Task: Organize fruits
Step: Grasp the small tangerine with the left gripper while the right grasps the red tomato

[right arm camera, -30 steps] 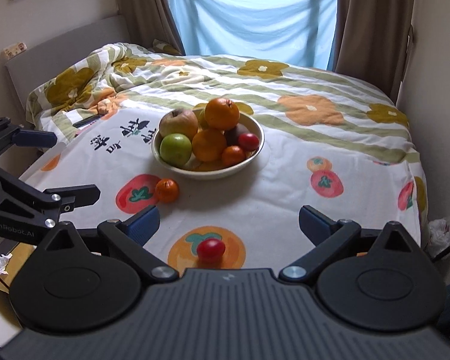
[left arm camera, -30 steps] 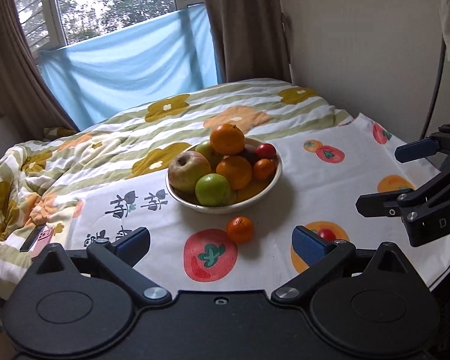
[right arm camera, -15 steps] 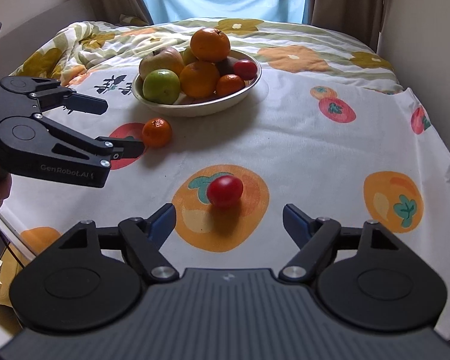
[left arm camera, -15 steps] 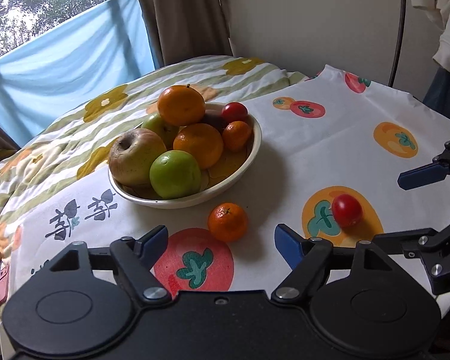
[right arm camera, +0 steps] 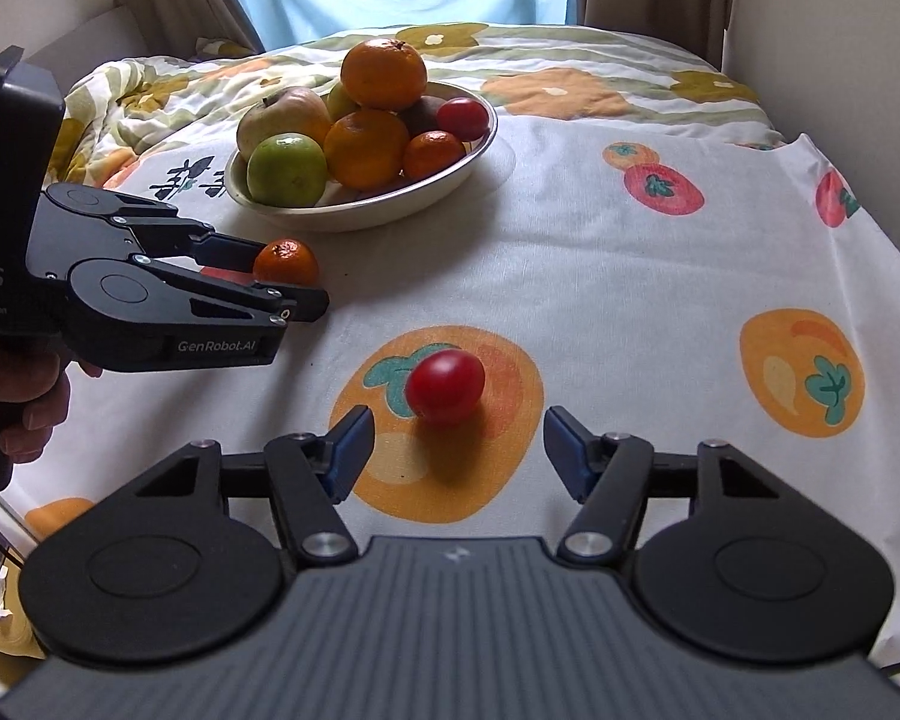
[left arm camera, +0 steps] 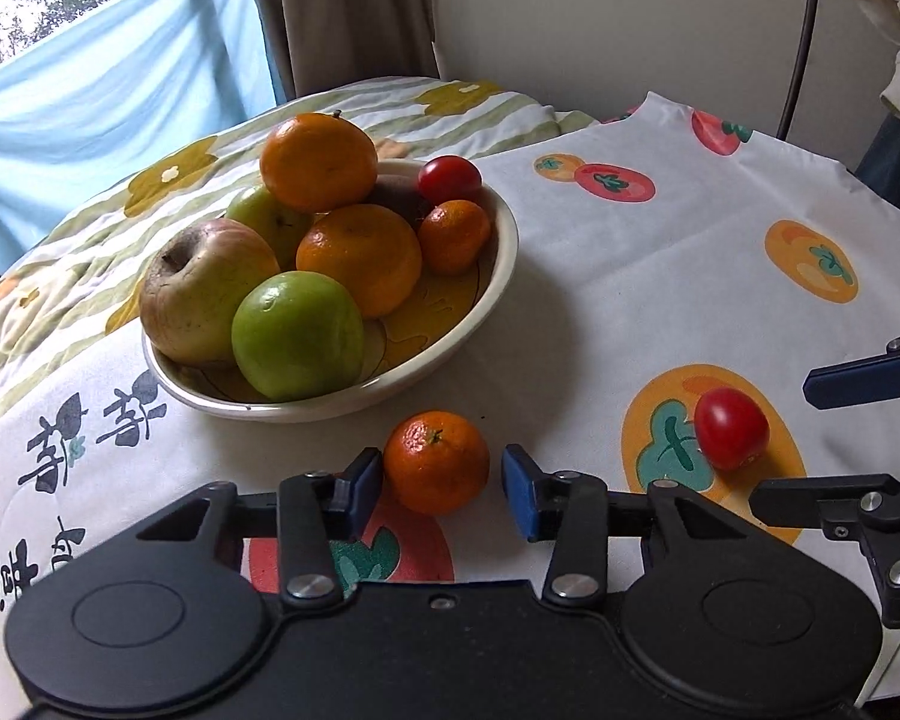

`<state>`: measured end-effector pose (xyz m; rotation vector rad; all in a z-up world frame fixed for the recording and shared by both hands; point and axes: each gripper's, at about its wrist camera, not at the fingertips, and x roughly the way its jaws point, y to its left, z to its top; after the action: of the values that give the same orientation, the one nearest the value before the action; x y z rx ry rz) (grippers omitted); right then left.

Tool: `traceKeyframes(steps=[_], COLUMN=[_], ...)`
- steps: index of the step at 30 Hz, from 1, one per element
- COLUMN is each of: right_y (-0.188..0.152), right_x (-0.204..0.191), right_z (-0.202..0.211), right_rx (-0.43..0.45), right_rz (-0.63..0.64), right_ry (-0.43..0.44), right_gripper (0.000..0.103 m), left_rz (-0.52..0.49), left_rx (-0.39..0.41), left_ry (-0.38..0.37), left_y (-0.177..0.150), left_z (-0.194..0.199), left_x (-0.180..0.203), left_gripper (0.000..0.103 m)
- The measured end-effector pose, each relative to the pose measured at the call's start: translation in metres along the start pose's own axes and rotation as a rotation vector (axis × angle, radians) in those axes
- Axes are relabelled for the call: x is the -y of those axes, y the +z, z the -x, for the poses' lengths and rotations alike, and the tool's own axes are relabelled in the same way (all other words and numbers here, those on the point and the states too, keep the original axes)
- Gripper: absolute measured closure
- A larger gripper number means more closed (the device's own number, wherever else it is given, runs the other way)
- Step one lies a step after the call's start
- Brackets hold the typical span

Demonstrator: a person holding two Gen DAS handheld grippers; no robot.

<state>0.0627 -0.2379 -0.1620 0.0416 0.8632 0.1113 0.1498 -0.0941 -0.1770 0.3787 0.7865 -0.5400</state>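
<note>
Grasp step: my left gripper [left arm camera: 443, 483] jaws closing around the loose mandarin [left arm camera: 436, 462] just beside the bowl [left arm camera: 498, 282], my right gripper [right arm camera: 456, 450] half-wide, closing short of the tomato [right arm camera: 445, 387] farther out; next, finish both pinches, lift to bowl.

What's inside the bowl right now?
The bowl holds two oranges, a russet apple, a green apple, a mandarin, a tomato and a dark fruit, mostly hidden. Another green fruit peeks out behind; anything underneath is covered.
</note>
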Motion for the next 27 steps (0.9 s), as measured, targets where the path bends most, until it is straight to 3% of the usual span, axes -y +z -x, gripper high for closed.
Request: traceKeyframes(steps=[1, 12, 19, 27], right_y=[0.000, 0.002, 0.010, 0.016], right_x=[0.000, -0.001, -0.005, -0.007], right_z=[-0.001, -0.013, -0.023, -0.020], right_rx=[-0.002, -0.018, -0.022, -0.010], right_rz=[-0.001, -0.009, -0.006, 0.006], right_ry=[-0.001, 0.008, 0.010, 0.017], right_gripper=[0.028, 0.037, 0.057, 0.057], left_rz=[-0.001, -0.015, 0.014, 0.062], left_rx=[0.003, 0.010, 0.000, 0.002], left_ry=[0.007, 0.013, 0.028, 0.041], left_y=[0.000, -0.009, -0.014, -0.013], left_z=[0.000, 0.007, 0.013, 0.024], left_x=[0.000, 0.000, -0.004, -0.010], left_gripper=[0.062, 0.062, 0.062, 0.062])
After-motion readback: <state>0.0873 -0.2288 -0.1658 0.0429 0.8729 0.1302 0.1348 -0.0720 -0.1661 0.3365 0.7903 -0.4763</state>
